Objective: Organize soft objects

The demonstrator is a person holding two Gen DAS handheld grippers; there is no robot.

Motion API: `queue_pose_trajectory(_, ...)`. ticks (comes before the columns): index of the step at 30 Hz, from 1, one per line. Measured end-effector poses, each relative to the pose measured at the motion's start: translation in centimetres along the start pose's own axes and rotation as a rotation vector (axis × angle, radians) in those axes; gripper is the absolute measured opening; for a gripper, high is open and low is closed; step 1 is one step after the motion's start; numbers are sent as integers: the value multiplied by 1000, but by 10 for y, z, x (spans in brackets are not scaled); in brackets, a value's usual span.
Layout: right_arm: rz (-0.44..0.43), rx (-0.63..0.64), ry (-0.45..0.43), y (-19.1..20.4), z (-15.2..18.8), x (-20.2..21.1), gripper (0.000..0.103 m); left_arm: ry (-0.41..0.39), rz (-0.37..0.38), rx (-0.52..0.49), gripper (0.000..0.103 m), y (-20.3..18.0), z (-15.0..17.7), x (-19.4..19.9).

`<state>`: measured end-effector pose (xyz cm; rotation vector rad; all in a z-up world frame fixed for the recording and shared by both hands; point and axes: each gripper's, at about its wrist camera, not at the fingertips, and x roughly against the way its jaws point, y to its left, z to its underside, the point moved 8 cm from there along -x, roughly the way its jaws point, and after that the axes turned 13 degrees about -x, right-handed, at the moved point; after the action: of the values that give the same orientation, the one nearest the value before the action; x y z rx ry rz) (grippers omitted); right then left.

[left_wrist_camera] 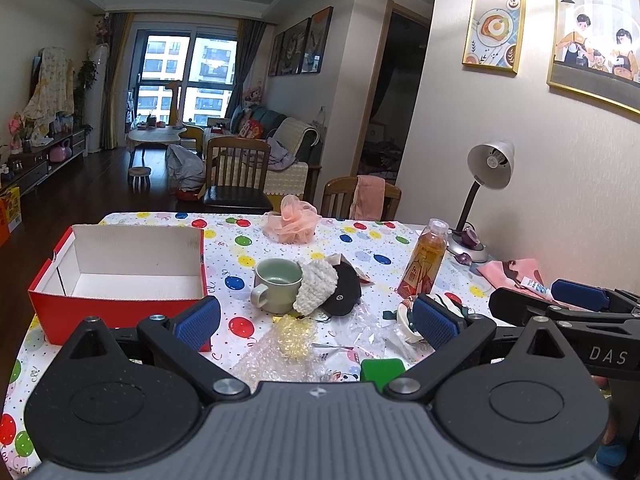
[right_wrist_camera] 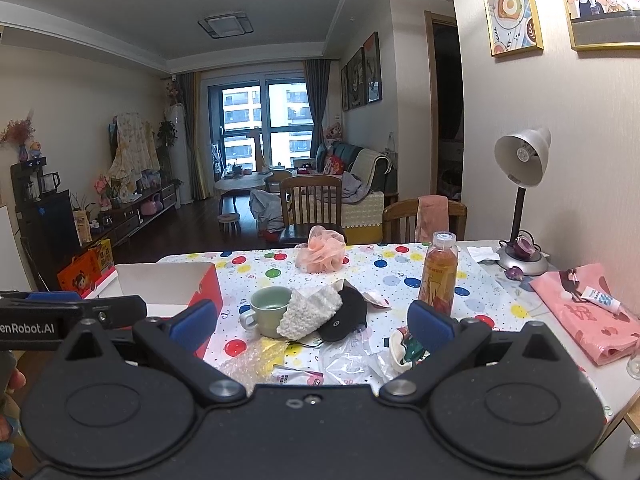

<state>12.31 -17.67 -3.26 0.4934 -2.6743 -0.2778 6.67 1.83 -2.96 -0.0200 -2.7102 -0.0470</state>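
Observation:
A pink mesh bath pouf (left_wrist_camera: pixel 291 222) (right_wrist_camera: pixel 321 254) lies at the table's far edge. A white fuzzy cloth (left_wrist_camera: pixel 315 286) (right_wrist_camera: pixel 310 311) rests on a black soft pad (left_wrist_camera: pixel 344 294) (right_wrist_camera: pixel 346 318) and leans on a green mug (left_wrist_camera: pixel 276 282) (right_wrist_camera: pixel 267 309) at mid-table. An open red box (left_wrist_camera: pixel 120 280) (right_wrist_camera: pixel 206 286) with a white inside stands at the left. Crumpled bubble wrap (left_wrist_camera: pixel 286 340) (right_wrist_camera: pixel 252 360) lies near me. My left gripper (left_wrist_camera: pixel 316 320) is open and empty above the near table. My right gripper (right_wrist_camera: pixel 312 326) is open and empty beside it.
A tea bottle (left_wrist_camera: pixel 424 264) (right_wrist_camera: pixel 439 274) stands right of centre. A desk lamp (left_wrist_camera: pixel 486 184) (right_wrist_camera: pixel 520 184) and pink printed cloth (right_wrist_camera: pixel 584 312) are at the right. Small packets, a clear bag and a green block (left_wrist_camera: pixel 382 370) lie near the front. Wooden chairs stand behind the table.

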Motion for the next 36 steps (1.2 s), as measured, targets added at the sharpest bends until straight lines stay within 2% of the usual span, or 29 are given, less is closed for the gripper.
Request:
queue_pose_trajectory(7,6,0,-3,-1,-2,-2,102,-5,13,-1,103,3,-3,-5)
queue_pose_trajectory(17,34,-8,5,2,-5,-26,102,2,20,-3,103,18,-10,-29)
queue_pose_trajectory(24,91,-6,56,-7,9,-59,101,77,58,1,103,38,-6,-73)
queue_pose_trajectory(36,215,-18,275,-42,71,-120,97,270,146,-127,103,43,45,-163)
